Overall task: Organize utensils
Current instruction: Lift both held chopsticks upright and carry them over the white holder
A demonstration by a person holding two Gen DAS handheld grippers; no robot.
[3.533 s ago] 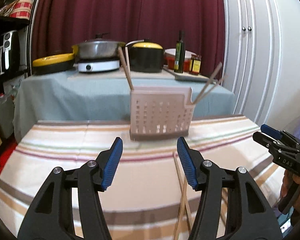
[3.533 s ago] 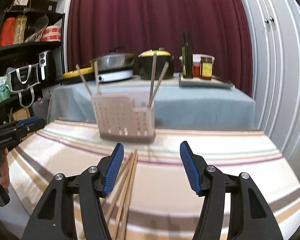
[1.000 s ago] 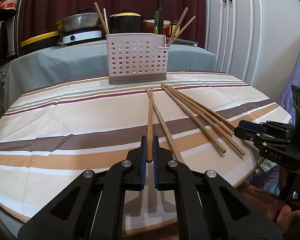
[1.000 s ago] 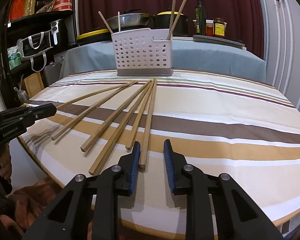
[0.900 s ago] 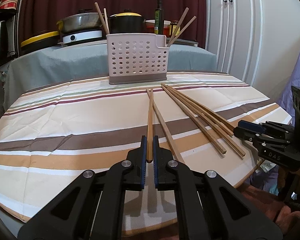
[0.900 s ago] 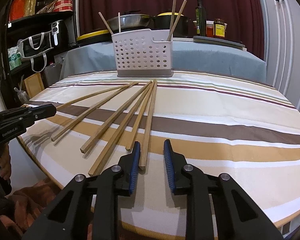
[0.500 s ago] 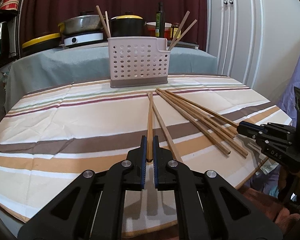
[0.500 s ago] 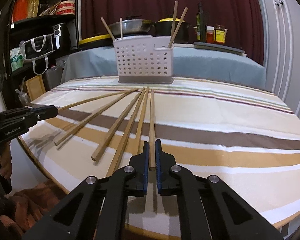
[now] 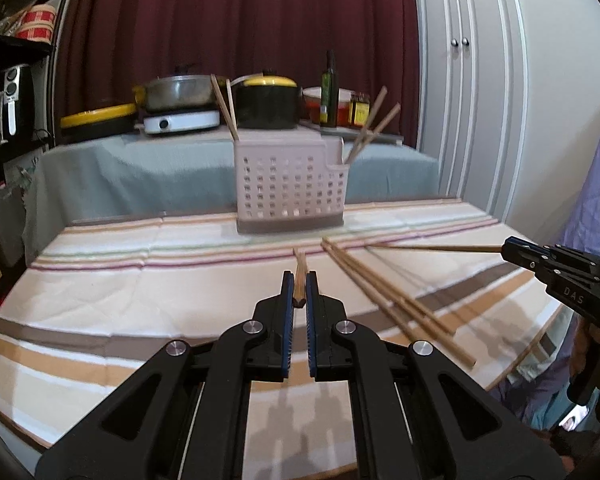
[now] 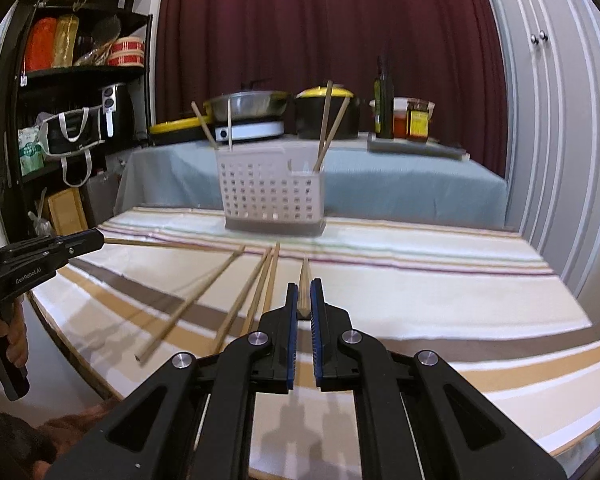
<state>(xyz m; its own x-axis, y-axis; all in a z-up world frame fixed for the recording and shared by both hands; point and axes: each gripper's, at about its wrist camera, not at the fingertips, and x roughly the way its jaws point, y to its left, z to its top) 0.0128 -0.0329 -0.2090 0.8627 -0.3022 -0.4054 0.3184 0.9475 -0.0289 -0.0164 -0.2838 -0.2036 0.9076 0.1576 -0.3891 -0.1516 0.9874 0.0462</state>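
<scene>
Left tool (image 9: 300, 294) closed on one wooden chopstick (image 9: 300, 280), blue pads pinching its near end, stick pointing ahead toward the caddy and raised off the cloth. Right tool (image 10: 304, 298) likewise clamped on a second chopstick (image 10: 304, 286), near end between the pads, shaft aimed forward. Seen from the left wrist view, right tool (image 9: 540, 258) at the far right edge, its stick projecting leftward over the cloth; lettering "DAS" legible on the body. Seen from the right wrist view, left tool (image 10: 80, 244) at the left edge, stick projecting rightward; "GenRobot.AI" printed on its side, a hand (image 10: 4, 332) gripping the handle below.

Striped tablecloth (image 9: 140, 280) covering the round surface. Loose chopsticks (image 9: 388, 296) lying flat on the cloth between the two tools, roughly fanned, near ends toward the surface edge, far ends toward the caddy.

Beyond, perforated white utensil caddy (image 9: 290, 188) upright near the far side of the surface, two chopsticks leaning in its left end, two more in the lower right compartment.

Farther back, second surface under a grey-blue cloth (image 10: 400, 184) carrying a lidded pan on a white hotplate (image 9: 182, 122), a black pot with yellow lid (image 9: 268, 102), a dark bottle (image 9: 329, 92) and jars; labels unreadable. Dark red curtain (image 9: 240, 20) behind.
</scene>
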